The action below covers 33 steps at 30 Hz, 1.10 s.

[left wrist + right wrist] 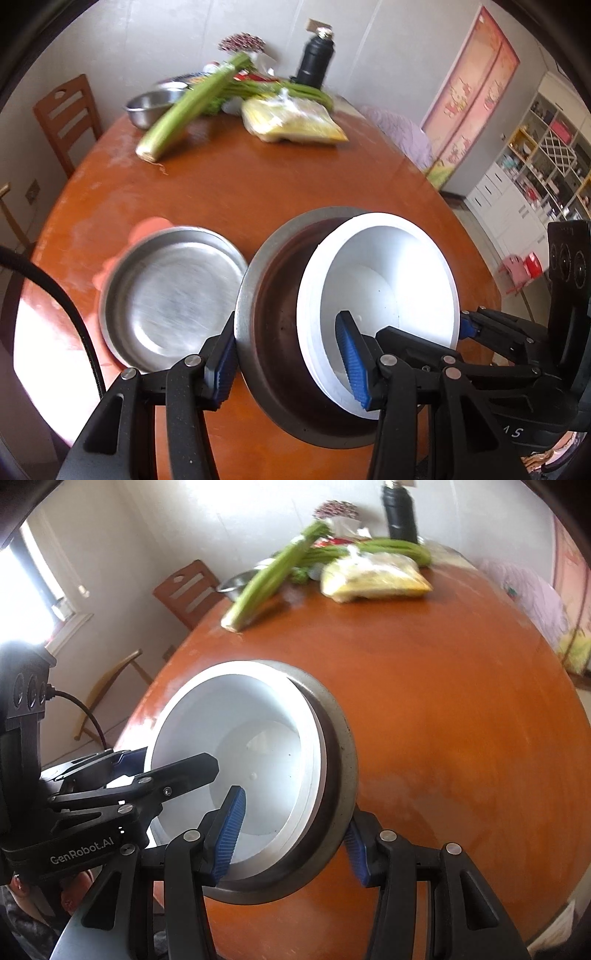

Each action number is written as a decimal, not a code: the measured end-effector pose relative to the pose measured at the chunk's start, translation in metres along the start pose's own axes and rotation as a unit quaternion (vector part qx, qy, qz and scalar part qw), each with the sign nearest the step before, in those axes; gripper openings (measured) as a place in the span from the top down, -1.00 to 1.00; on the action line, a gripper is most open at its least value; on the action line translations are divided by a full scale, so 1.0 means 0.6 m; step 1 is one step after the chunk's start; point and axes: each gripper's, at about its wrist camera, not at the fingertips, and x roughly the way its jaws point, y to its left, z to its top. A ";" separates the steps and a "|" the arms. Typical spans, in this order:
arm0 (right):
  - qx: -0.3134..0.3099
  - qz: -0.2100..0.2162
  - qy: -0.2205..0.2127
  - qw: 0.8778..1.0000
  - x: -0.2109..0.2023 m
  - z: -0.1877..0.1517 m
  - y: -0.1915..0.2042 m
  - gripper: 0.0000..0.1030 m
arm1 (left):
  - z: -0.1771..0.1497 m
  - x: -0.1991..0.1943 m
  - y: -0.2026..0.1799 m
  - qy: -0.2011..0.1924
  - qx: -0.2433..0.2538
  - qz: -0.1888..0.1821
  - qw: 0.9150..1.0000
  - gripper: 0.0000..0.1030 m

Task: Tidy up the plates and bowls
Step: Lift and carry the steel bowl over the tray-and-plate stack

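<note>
A white bowl (384, 280) sits nested inside a dark steel bowl (280, 314) on the round wooden table (258, 184). My left gripper (291, 365) is shut on the two bowls' left walls, one finger outside the steel bowl and one inside the white bowl. My right gripper (291, 838) is shut on their right walls the same way; the white bowl (258, 753) and steel rim (343, 746) show tilted there. A shallow steel plate (170, 299) lies just left of the bowls.
At the table's far side lie a celery stalk (188, 107), a small steel bowl (151, 107), a yellow plastic bag (291, 118), green beans and a black bottle (314, 62). A wooden chair (66, 114) stands at the left. Shelves stand at the right.
</note>
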 end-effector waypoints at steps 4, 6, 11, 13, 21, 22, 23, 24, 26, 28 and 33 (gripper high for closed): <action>-0.019 0.013 -0.002 1.000 0.009 0.031 0.038 -0.03 | 0.014 -0.024 0.036 -0.017 -0.017 0.013 1.000 0.04; -0.030 0.018 -0.003 0.999 0.014 0.041 0.054 -0.03 | 0.021 -0.033 0.051 -0.023 -0.024 0.020 0.999 0.03; -0.054 0.033 0.005 0.998 0.031 0.060 0.090 -0.03 | 0.029 -0.049 0.083 -0.033 -0.040 0.036 0.998 0.03; -0.063 0.035 0.008 0.997 0.038 0.069 0.103 -0.03 | 0.033 -0.052 0.096 -0.035 -0.049 0.038 0.997 0.03; -0.100 0.038 0.013 0.994 0.053 0.098 0.141 -0.03 | 0.050 -0.063 0.130 -0.047 -0.066 0.049 0.995 0.03; -0.105 0.038 0.013 0.994 0.055 0.103 0.145 -0.03 | 0.051 -0.065 0.135 -0.050 -0.068 0.051 0.995 0.03; -0.109 0.039 0.012 0.993 0.056 0.107 0.149 -0.03 | 0.053 -0.065 0.141 -0.051 -0.071 0.053 0.995 0.03; -0.112 0.039 0.012 0.993 0.057 0.110 0.152 -0.03 | 0.056 -0.065 0.145 -0.051 -0.074 0.054 0.994 0.03; -0.119 0.041 0.013 0.992 0.062 0.118 0.160 -0.03 | 0.058 -0.064 0.152 -0.053 -0.078 0.057 0.994 0.03; -0.123 0.042 0.014 0.991 0.067 0.121 0.165 -0.03 | 0.058 -0.060 0.160 -0.051 -0.084 0.061 0.993 0.03; -0.130 0.050 0.025 0.990 0.091 0.127 0.170 -0.03 | 0.059 -0.045 0.178 -0.042 -0.096 0.066 0.992 0.02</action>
